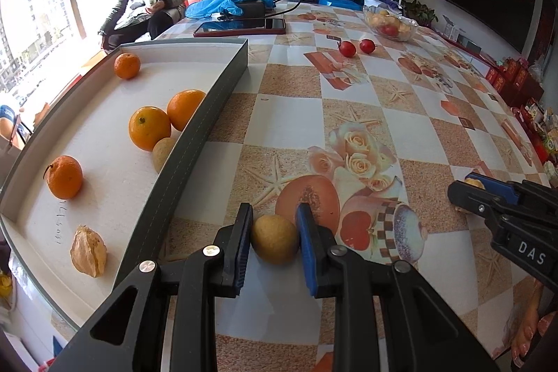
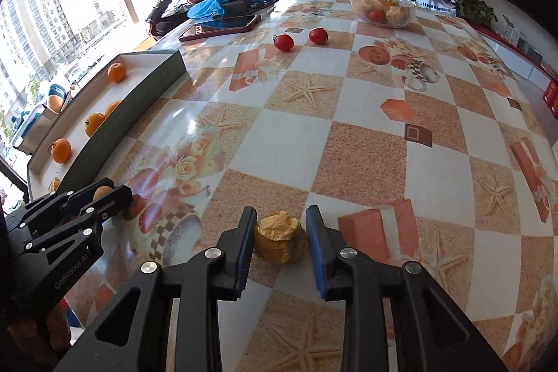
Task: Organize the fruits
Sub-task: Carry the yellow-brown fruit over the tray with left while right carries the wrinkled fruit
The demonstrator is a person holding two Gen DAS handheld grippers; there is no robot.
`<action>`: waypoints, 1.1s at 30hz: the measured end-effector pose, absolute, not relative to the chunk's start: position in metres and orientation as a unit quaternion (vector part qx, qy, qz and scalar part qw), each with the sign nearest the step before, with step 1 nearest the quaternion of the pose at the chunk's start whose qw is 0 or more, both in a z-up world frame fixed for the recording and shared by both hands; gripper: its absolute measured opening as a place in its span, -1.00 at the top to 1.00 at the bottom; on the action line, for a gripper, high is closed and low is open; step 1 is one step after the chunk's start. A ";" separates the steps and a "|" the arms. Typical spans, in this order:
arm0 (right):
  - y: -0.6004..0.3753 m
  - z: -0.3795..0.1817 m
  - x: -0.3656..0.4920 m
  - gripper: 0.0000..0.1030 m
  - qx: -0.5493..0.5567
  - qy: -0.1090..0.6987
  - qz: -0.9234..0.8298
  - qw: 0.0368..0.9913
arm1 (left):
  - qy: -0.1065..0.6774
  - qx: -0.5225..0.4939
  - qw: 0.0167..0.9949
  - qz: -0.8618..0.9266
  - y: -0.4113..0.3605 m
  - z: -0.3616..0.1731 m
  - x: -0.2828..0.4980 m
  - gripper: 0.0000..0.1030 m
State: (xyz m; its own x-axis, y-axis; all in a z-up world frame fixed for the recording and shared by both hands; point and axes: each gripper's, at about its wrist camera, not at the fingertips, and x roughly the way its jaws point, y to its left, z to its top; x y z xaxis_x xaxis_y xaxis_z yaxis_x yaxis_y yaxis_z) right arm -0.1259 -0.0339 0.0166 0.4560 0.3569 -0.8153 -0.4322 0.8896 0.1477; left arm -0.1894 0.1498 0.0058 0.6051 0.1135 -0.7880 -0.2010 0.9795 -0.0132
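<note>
My left gripper [image 1: 274, 241] has its jaws against both sides of a small round tan fruit [image 1: 275, 243] on the tablecloth, beside the dark wall of a white-lined tray [image 1: 195, 135]. The tray holds several oranges [image 1: 149, 127], another tan fruit [image 1: 163, 153] and a husked physalis [image 1: 89, 250]. My right gripper [image 2: 281, 241] stands around a papery physalis [image 2: 279, 236] on the table; a small gap shows on each side. Each gripper also shows in the other view: the right [image 1: 488, 197], the left [image 2: 101, 197].
Two red tomatoes [image 1: 356, 47] lie far across the table. A glass bowl [image 1: 390, 23] of fruit stands behind them. A phone [image 1: 240, 26] and blue plastic bags [image 1: 226, 0] lie at the far edge. A person sits by the window.
</note>
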 end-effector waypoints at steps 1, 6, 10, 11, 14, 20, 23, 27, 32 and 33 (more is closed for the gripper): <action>-0.038 0.017 -0.127 0.40 -0.039 0.467 0.228 0.853 | 0.436 -0.051 0.894 0.087 0.150 0.006 -0.190 0.45; -0.049 0.018 -0.133 0.40 -0.036 0.466 0.219 0.857 | 0.437 -0.051 0.894 0.081 0.144 0.007 -0.189 0.45; -0.047 0.017 -0.134 0.40 -0.048 0.462 0.218 0.858 | 0.437 -0.051 0.895 0.080 0.143 0.007 -0.189 0.45; -0.046 0.017 -0.135 0.40 -0.052 0.461 0.216 0.859 | 0.436 -0.050 0.895 0.081 0.143 0.006 -0.189 0.45; -0.046 0.016 -0.137 0.40 -0.055 0.455 0.213 0.863 | 0.434 -0.049 0.896 0.082 0.142 0.007 -0.189 0.45; -0.042 0.015 -0.144 0.39 -0.073 0.441 0.206 0.870 | 0.435 -0.051 0.896 0.081 0.142 0.006 -0.189 0.45; -0.042 0.015 -0.145 0.39 -0.071 0.441 0.206 0.871 | 0.435 -0.050 0.896 0.081 0.142 0.006 -0.189 0.45; -0.043 0.016 -0.143 0.39 -0.070 0.447 0.204 0.868 | 0.436 -0.050 0.895 0.077 0.142 0.007 -0.189 0.45; -0.047 0.017 -0.139 0.40 -0.044 0.467 0.206 0.859 | 0.438 -0.063 0.894 0.062 0.143 0.010 -0.188 0.45; -0.049 0.018 -0.138 0.40 -0.034 0.473 0.209 0.855 | 0.441 -0.074 0.893 0.057 0.146 0.011 -0.188 0.45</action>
State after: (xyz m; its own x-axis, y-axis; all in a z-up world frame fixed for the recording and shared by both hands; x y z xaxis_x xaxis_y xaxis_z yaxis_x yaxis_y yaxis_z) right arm -0.1376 -0.0488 0.0181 0.4655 0.3248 -0.8233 -0.3899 0.9104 0.1386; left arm -0.1883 0.1457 0.0111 0.6050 0.0367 -0.7954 -0.1668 0.9826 -0.0816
